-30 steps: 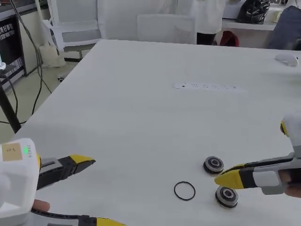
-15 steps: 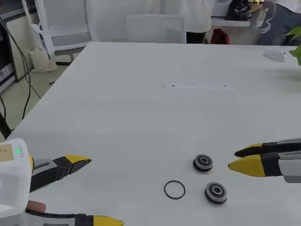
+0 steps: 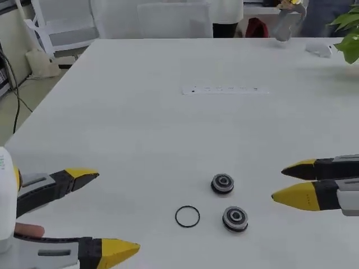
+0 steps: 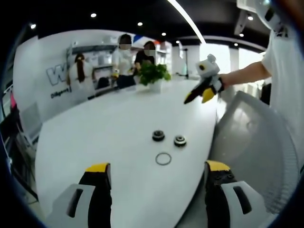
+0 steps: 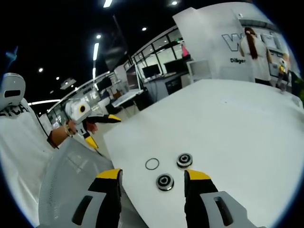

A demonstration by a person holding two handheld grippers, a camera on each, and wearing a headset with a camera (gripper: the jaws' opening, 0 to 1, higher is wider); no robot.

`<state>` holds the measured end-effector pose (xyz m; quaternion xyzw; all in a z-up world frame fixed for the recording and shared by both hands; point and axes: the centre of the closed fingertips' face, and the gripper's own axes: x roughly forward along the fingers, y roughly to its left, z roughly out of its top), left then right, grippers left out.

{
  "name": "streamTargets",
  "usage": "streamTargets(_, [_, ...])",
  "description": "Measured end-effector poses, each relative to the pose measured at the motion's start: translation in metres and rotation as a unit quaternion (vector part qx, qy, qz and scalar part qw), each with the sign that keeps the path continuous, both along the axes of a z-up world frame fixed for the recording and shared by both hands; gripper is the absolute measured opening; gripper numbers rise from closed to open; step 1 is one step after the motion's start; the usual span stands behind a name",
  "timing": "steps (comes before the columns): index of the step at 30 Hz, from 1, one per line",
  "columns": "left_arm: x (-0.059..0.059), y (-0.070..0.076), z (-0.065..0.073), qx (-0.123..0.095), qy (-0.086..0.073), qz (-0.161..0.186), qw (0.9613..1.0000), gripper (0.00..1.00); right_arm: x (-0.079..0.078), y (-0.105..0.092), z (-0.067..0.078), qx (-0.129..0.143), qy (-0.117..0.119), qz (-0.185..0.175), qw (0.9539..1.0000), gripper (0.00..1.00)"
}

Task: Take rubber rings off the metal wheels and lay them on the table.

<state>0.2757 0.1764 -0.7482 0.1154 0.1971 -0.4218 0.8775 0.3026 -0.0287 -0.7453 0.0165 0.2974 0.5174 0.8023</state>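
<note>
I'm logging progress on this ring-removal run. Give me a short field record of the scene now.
rubber ring: one, loose, flat on table
far wheel: on table, right of ring
near wheel: on table, beside ring, apart from it
left gripper: open, empty, left of ring
right gripper: open, empty, right of wheels
rings left on wheels: cannot tell

— What carries the things?

— A wide white table [image 3: 140,112] with a plain top.

— And what lies on it?

— In the head view, toward the 6 o'clock edge, a thin black rubber ring [image 3: 187,217] lies flat. The first wheel [image 3: 235,219] is at 3 o'clock from the ring, near it but apart. The second wheel [image 3: 222,184] is between 1 and 2 o'clock from the ring.

— Anything farther?

— A long white strip [image 3: 224,90] at 12 o'clock, well apart from them.
</note>
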Motion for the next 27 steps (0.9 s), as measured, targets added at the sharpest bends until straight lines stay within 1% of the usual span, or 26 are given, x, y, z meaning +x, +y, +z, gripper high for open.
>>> streamTargets(4, [0.001,-0.010,0.009,0.000,-0.007,0.002,1.0000,0.82,0.000,-0.011,-0.009,-0.002,0.010,-0.002,0.9999,0.50])
streamTargets(8, [0.002,-0.024,0.019,-0.001,-0.013,-0.002,0.9999,0.82,-0.003,-0.018,-0.015,-0.004,0.015,0.003,0.9999,0.49])
streamTargets(12, [0.005,-0.038,0.026,0.011,-0.022,-0.015,0.9996,0.82,-0.002,-0.024,-0.020,-0.001,0.016,0.006,0.9999,0.49])
streamTargets(17, [0.008,-0.055,0.037,0.018,-0.036,-0.027,0.9988,0.81,-0.001,-0.030,-0.027,0.004,0.020,0.007,0.9998,0.47])
streamTargets(20, [0.009,-0.064,0.041,0.018,-0.040,-0.031,0.9985,0.80,-0.002,-0.034,-0.031,0.004,0.019,0.009,0.9998,0.47])
streamTargets(27, [0.013,-0.085,0.045,0.032,-0.054,-0.045,0.9970,0.79,-0.002,-0.042,-0.038,0.015,0.022,0.010,0.9996,0.46])
